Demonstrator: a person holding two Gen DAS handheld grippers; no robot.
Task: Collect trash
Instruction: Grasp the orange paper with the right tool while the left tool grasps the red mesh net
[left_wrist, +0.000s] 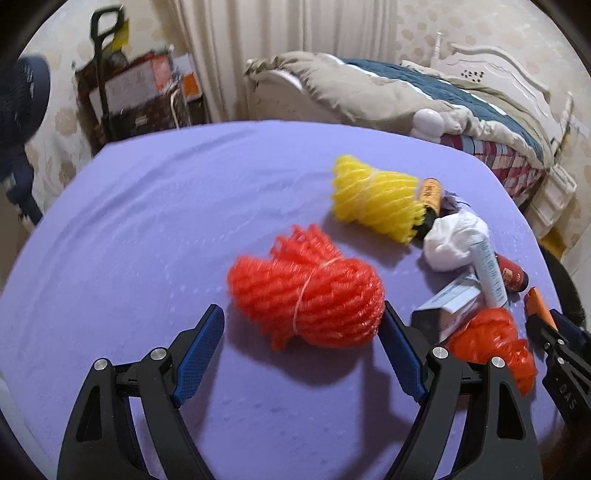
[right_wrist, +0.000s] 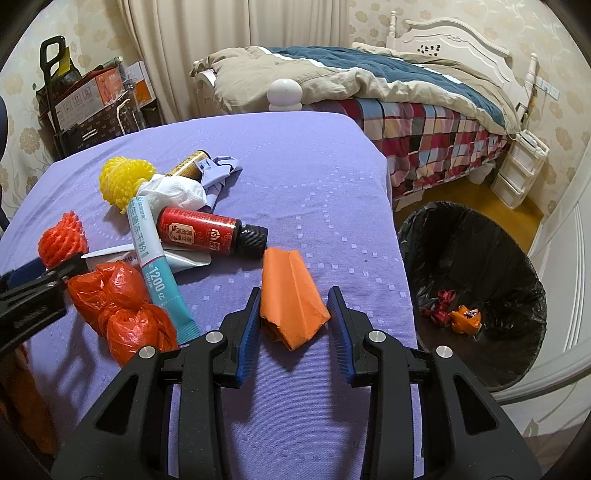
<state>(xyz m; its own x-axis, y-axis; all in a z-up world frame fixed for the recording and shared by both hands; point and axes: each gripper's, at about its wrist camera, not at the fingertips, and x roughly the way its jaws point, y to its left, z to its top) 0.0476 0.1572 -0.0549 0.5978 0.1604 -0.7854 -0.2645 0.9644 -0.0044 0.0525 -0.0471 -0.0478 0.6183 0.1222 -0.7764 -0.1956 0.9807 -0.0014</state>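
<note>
On the purple tablecloth (right_wrist: 303, 177), a heap of trash: red foam net (left_wrist: 306, 288) just ahead of the left gripper (left_wrist: 301, 325), jaws spread wide, right fingertip close beside the net, nothing held. Yellow foam net (left_wrist: 375, 197) farther back, against a brown bottle (left_wrist: 431, 194) and a crumpled white tissue (left_wrist: 454, 236). Beside these, a teal tube (right_wrist: 155, 258), a red bottle (right_wrist: 207, 232) lying on its side, an orange plastic bag (right_wrist: 122, 306) and a small carton (left_wrist: 456, 299). Near the table edge, folded orange paper (right_wrist: 291, 299) between the fingers of the right gripper (right_wrist: 293, 299), jaws parted, not clearly pinching it. Down on the floor to the right, a black-lined bin (right_wrist: 476, 258) with red and orange scraps inside. Beyond, a bed (right_wrist: 406, 96).
</note>
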